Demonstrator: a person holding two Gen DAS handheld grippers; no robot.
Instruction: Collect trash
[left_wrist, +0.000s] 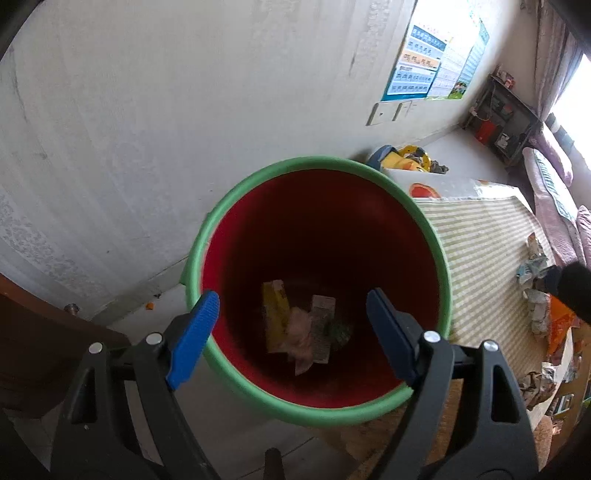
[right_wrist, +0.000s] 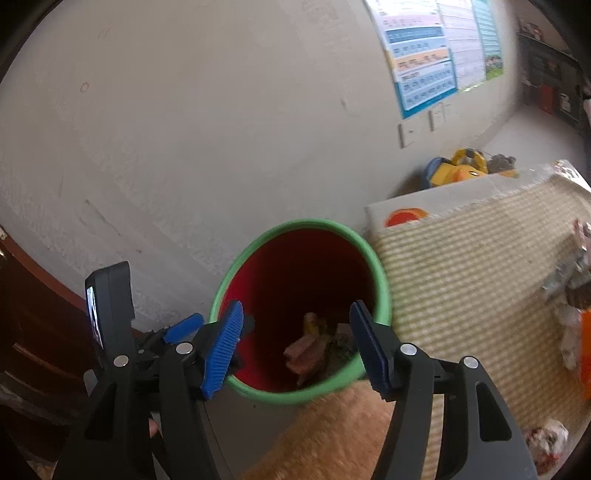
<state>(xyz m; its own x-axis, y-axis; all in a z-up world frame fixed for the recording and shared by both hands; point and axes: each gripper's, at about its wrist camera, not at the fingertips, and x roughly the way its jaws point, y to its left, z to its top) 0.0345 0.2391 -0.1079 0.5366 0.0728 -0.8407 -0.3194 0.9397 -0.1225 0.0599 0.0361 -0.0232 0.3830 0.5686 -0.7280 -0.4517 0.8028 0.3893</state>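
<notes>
Left wrist: left claw (left_wrist: 291, 332) apart over bin (left_wrist: 207, 236); right claw (right_wrist: 295, 343) apart, empty; poster (left_wrist: 421, 62) writing unreadable.

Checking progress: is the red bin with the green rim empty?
No: the bin holds several wrappers on its bottom.

the left gripper (left_wrist: 291, 336) hangs over a green-rimmed red bin (left_wrist: 258, 391) by a pale wall (left_wrist: 147, 129), its blue fingers (left_wrist: 194, 338) spread apart with nothing between them; a yellow packet (left_wrist: 275, 306), a pink scrap (left_wrist: 301, 326) and a grey wrapper (left_wrist: 321, 332) lie at the bottom, while crumpled papers (left_wrist: 535, 291) litter the striped mat (left_wrist: 480, 243) beside the bin
</notes>
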